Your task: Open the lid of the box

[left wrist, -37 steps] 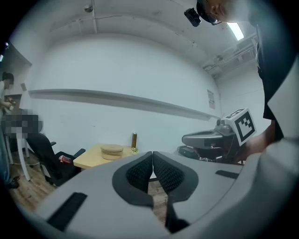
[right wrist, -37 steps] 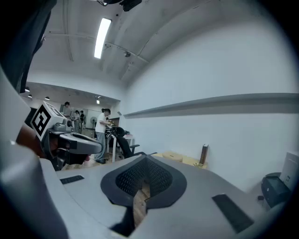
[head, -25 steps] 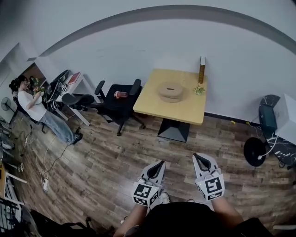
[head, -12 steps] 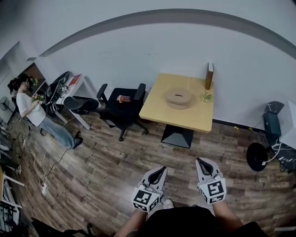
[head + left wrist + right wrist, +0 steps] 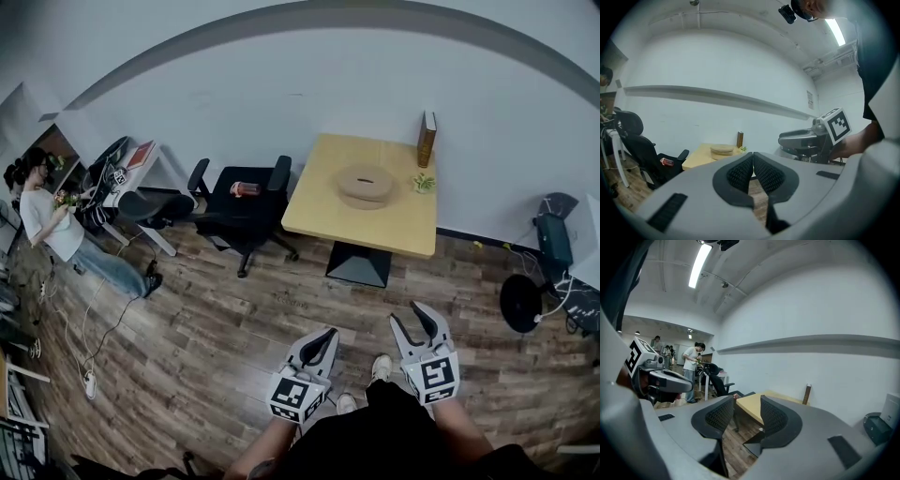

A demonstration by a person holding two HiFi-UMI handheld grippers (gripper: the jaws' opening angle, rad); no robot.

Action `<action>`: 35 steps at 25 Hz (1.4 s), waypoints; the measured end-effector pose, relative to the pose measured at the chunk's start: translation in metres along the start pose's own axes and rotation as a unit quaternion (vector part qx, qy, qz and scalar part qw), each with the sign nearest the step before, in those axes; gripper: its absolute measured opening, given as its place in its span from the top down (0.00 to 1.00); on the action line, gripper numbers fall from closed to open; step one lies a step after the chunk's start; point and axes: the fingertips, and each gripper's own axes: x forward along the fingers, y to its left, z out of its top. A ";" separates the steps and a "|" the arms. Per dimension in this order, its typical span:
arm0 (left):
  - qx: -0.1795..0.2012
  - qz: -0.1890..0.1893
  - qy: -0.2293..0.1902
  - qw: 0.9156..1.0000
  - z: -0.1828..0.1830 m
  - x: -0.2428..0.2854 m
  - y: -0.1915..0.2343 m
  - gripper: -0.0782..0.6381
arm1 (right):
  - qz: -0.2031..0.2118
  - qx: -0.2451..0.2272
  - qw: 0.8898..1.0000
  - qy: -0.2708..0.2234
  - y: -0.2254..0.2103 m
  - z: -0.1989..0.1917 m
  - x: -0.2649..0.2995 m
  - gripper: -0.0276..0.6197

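Note:
The box [image 5: 366, 183] is round and tan with its lid on, and it sits on a yellow table [image 5: 319, 211] across the wooden floor. Both grippers hang low in the head view, well short of the table. My left gripper [image 5: 323, 336] is shut, its pads meeting with nothing between them. My right gripper [image 5: 417, 319] is open and its jaws have just been opening, with nothing between them. The left gripper view shows the box [image 5: 722, 149] far beyond the shut left gripper [image 5: 752, 157]. In the right gripper view the table [image 5: 749, 408] shows between the jaws of the right gripper [image 5: 747, 404], and the box is hidden.
A black office chair [image 5: 246, 211] with a red item on its seat stands left of the table. An upright brown book [image 5: 427, 139] and a small plant [image 5: 424, 183] are at the table's far right. A person [image 5: 47, 220] stands at the far left by a desk. A black fan [image 5: 518, 303] is on the floor at the right.
The right gripper's jaws have gone from shut to open. Both grippers have moved toward the table. A shoe now shows between the grippers.

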 end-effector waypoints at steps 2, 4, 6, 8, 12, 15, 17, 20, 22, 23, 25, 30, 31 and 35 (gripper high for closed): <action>-0.001 -0.007 0.012 1.000 -0.002 0.008 0.008 0.87 | -0.002 -0.002 1.000 -0.002 -0.006 0.003 0.011 0.60; -0.003 -0.011 0.017 1.000 -0.003 0.019 0.018 0.86 | -0.002 -0.004 1.000 0.000 -0.012 0.005 0.026 0.54; -0.006 -0.012 0.019 1.000 -0.002 0.031 0.029 0.87 | 0.001 -0.005 1.000 0.002 -0.020 0.007 0.043 0.50; -0.005 -0.010 0.016 1.000 0.001 0.045 0.038 0.87 | 0.004 -0.006 1.000 0.003 -0.030 0.010 0.058 0.47; 0.008 -0.008 0.013 1.000 0.007 0.071 0.058 0.87 | 0.016 -0.018 1.000 0.015 -0.048 0.014 0.091 0.45; 0.007 0.000 0.017 1.000 0.011 0.092 0.074 0.86 | 0.027 -0.020 0.999 0.023 -0.063 0.013 0.114 0.45; 0.005 0.005 0.020 1.000 0.014 0.106 0.082 0.86 | 0.031 -0.021 0.999 0.020 -0.075 0.014 0.129 0.45; 0.007 0.010 0.028 1.000 0.017 0.127 0.093 0.86 | 0.036 -0.017 0.999 0.019 -0.094 0.017 0.148 0.45; 0.011 0.014 0.032 0.999 0.020 0.140 0.099 0.86 | 0.040 -0.018 0.999 0.021 -0.107 0.019 0.159 0.45; 0.011 0.017 0.033 0.999 0.022 0.148 0.103 0.86 | 0.042 -0.019 0.999 0.022 -0.114 0.019 0.165 0.45; 0.009 0.021 0.033 0.999 0.026 0.163 0.109 0.86 | 0.044 -0.015 0.999 0.020 -0.127 0.020 0.176 0.45; 0.009 0.029 0.032 0.999 0.034 0.200 0.124 0.86 | 0.044 -0.012 0.999 0.008 -0.159 0.022 0.203 0.46; 0.008 0.033 0.031 0.999 0.037 0.206 0.127 0.86 | 0.044 -0.004 0.999 0.007 -0.164 0.022 0.209 0.46; -0.005 0.051 0.026 0.998 0.042 0.229 0.142 0.86 | 0.051 0.007 0.999 0.005 -0.181 0.023 0.234 0.47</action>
